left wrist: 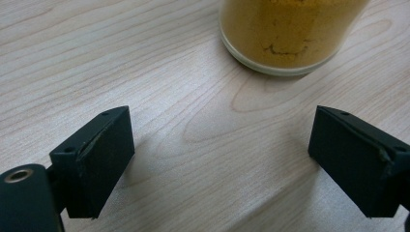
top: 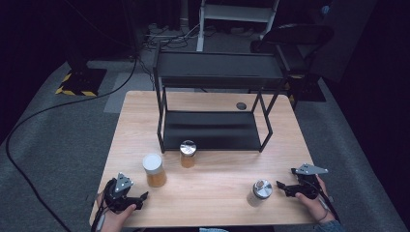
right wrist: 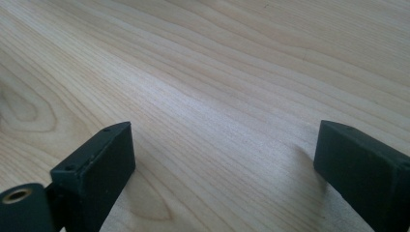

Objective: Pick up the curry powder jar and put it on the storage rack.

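Three jars (top: 187,153) block the shelf (top: 210,130) front; right side seemingly open.

Your light wood table (top: 212,193) on grey carpet (top: 53,140), dark chair (top: 297,41) at one o'clock, hazard-striped base (top: 80,81) at ten o'clock, room dim

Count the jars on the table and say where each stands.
3. A white-lidded jar near the left hand-held gripper, a silver-lidded jar before the black rack, another silver-lidded one by the right hand-held gripper.
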Tool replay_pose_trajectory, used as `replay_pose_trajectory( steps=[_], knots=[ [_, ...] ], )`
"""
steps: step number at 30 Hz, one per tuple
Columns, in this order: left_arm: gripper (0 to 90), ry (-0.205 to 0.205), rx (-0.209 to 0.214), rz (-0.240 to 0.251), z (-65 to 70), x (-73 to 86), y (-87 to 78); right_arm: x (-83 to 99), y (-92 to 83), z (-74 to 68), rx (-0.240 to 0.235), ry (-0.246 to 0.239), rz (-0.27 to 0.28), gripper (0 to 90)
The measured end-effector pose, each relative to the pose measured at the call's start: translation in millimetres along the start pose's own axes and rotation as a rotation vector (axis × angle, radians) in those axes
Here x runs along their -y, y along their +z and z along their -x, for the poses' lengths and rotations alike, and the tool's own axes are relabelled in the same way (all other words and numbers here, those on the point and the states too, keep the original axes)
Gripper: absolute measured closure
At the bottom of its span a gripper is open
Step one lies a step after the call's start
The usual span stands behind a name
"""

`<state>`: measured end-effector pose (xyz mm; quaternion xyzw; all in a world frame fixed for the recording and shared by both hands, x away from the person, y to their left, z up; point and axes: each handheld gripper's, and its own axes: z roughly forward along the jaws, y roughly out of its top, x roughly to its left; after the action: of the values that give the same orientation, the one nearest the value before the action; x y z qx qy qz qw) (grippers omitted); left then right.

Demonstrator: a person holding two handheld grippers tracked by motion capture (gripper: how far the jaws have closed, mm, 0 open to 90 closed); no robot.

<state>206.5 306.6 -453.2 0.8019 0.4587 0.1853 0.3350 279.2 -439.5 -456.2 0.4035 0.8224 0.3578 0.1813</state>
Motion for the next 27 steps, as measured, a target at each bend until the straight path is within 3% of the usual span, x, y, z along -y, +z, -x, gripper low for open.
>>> replay_pose_trajectory(
  steps=[8, 12, 16, 27],
  knots=[
    [13.8, -0.005, -0.001, 0.004, 0.5, 0.4, -1.6, 0.1, 0.3, 1.0, -0.002, 0.005, 0.003, 8.0],
    [12.0, -0.022, 0.010, 0.034, 0.1, 2.1, -6.3, 0.1, 0.4, 1.0, -0.002, 0.006, 0.003, 7.9],
    [11.6, -0.034, 0.022, 0.114, 0.2, 7.4, -15.6, 0.1, 0.3, 1.0, -0.002, 0.006, 0.003, 8.0],
    [12.0, -0.036, 0.025, 0.219, 3.1, 11.1, -31.4, 0.1, 0.3, 1.0, -0.002, 0.006, 0.003, 8.0]
  ],
)
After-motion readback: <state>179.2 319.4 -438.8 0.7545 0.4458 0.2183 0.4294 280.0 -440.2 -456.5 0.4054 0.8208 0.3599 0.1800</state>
